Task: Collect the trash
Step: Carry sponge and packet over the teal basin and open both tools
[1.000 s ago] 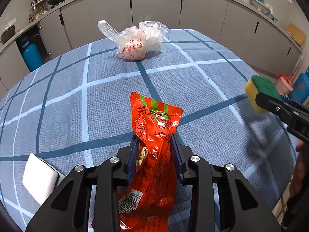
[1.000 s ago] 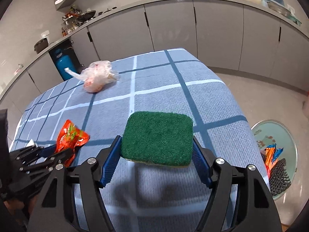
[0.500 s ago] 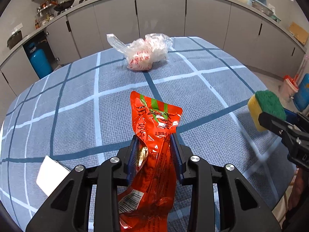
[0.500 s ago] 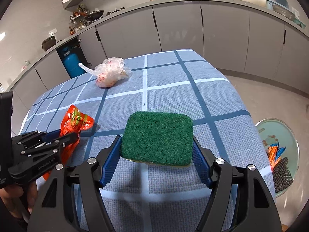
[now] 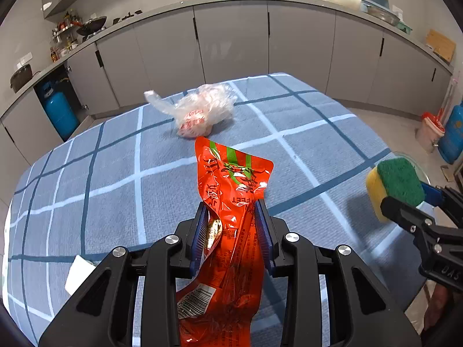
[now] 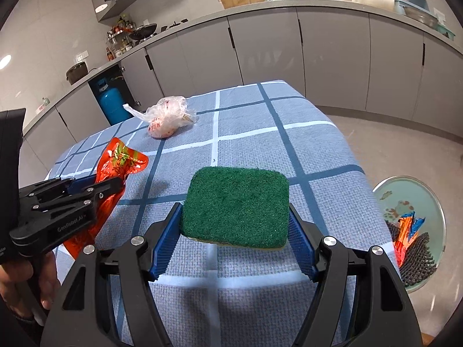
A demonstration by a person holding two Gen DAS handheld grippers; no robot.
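Taking the checked worktop [image 5: 303,150] as the landmark and reading from its left side, a white slip of paper [image 5: 78,274] lies near its left front edge, still to be gathered. Just right of that, over the front of the worktop, the left tongs [image 5: 231,225] are pinching a crumpled red snack wrapper [image 5: 231,202], held clear of the cloth with its long tail hanging loose below the pads. Toward the far middle of the worktop a clear plastic bag [image 5: 202,110] with red print sits untouched. Over the worktop's front right corner the right tongs [image 6: 234,231] are clamped across a green-and-yellow sponge [image 6: 235,205], their jaws set wide around its sides. Down on the floor beyond the right edge stands the bin [image 6: 434,190], already holding some scraps. I would say the risk lies in the carry across: the wrapper is slick foil caught only along a narrow strip, so a jolt could let it slide out, and its dangling tail may snag the worktop edge. The two tongs also sit close and might knock together on the way to the bin.
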